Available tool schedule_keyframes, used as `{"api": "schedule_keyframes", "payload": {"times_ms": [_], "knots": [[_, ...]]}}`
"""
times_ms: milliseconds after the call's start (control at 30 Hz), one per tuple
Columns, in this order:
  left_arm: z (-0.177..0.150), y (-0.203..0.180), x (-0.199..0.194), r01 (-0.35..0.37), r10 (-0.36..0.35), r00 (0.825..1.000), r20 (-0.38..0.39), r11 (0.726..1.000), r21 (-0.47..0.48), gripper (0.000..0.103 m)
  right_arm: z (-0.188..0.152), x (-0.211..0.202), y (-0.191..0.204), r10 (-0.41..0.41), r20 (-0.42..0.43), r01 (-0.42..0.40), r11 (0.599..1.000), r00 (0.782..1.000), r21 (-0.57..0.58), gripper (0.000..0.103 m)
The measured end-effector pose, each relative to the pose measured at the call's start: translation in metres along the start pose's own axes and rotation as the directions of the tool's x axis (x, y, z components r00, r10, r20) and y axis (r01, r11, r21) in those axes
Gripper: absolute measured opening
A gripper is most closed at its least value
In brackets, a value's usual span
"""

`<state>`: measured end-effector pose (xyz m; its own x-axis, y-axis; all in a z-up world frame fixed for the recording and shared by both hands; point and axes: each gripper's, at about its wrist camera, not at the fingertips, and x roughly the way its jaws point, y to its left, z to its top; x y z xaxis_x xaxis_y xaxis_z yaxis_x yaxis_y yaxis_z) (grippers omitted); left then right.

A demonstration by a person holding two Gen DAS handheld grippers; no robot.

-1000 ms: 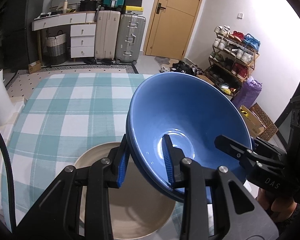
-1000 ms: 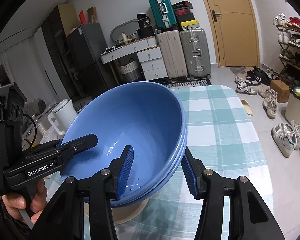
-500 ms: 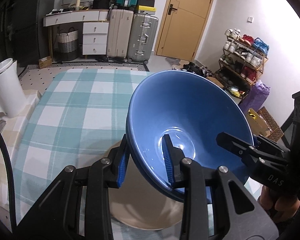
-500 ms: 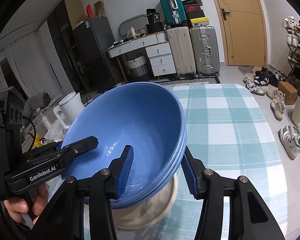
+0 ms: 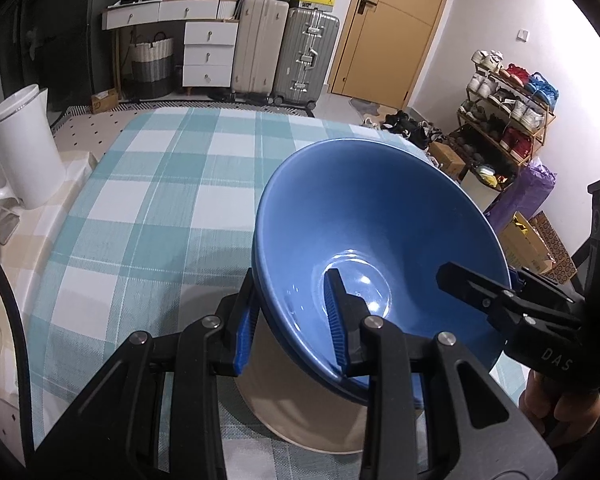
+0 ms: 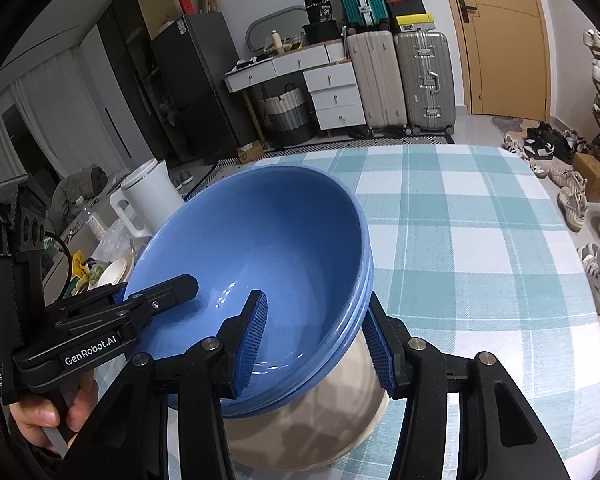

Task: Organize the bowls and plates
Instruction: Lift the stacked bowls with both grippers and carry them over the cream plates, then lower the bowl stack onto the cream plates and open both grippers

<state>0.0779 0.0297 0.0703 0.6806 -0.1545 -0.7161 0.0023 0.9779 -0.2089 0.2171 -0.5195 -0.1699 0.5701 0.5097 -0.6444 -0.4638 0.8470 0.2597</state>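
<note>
A stack of blue bowls [image 5: 372, 232] hangs above the checked table, held by both grippers on opposite rims. My left gripper [image 5: 290, 320] is shut on the near rim, one finger inside and one outside. My right gripper [image 6: 314, 340] is shut on the other rim of the blue bowls [image 6: 260, 260] the same way. The right gripper also shows in the left wrist view [image 5: 500, 300], and the left gripper in the right wrist view [image 6: 140, 304]. A beige plate [image 5: 300, 408] lies on the table right under the bowls, partly hidden; it also shows in the right wrist view [image 6: 320, 432].
The table has a teal and white checked cloth [image 5: 172, 184]. A white kettle [image 5: 24, 144] stands on a side counter to the left, with more dishes [image 6: 114, 272] nearby. Suitcases, drawers, a door and a shoe rack [image 5: 508, 116] stand beyond the table.
Both grippers have risen with the blue bowls, away from the beige plate, which now looks smaller and lower beneath them. The grips have not changed.
</note>
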Motion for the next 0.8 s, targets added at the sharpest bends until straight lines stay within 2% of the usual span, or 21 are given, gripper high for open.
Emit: {"api": "schedule_keyframes", "payload": {"times_ms": [367,800], "knots": [[-0.004,0.004,0.032,0.003,-0.004,0.999,-0.051,1.000,-0.007,0.028,-0.005,0.011,-0.012,-0.006,-0.029,0.007,1.000,1.000,0.026,0.050],[0.010,0.005,0.058,-0.019,0.019,0.999,-0.036,1.000,0.000,0.028,-0.004,0.025,-0.017,0.002,-0.041,-0.001,1.000,0.999,0.016,0.050]]}}
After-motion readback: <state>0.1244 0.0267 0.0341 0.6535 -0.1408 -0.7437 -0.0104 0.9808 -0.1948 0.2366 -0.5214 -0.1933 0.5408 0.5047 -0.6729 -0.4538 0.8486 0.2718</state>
